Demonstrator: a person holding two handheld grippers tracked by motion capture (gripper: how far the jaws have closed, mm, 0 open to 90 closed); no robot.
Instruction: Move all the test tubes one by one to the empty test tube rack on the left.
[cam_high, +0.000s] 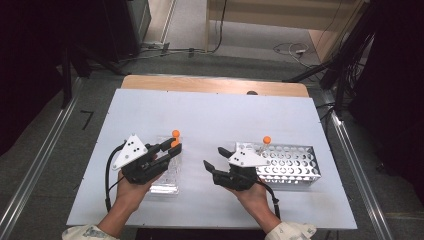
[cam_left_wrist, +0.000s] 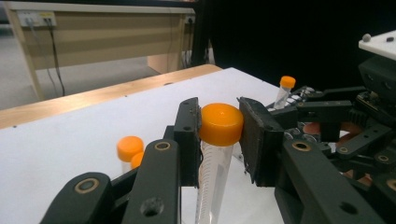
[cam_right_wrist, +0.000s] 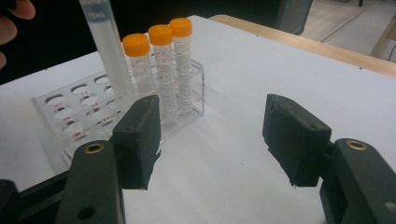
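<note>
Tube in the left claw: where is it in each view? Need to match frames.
High view: tube left of centre, at the tip of the left claw, over the clear rack.
Left gripper view: centre, orange cap pinched between the jaws.
Right gripper view: upper left, top cut off by the frame edge.
Shared landmark: rack tubes with orange caps.
</note>
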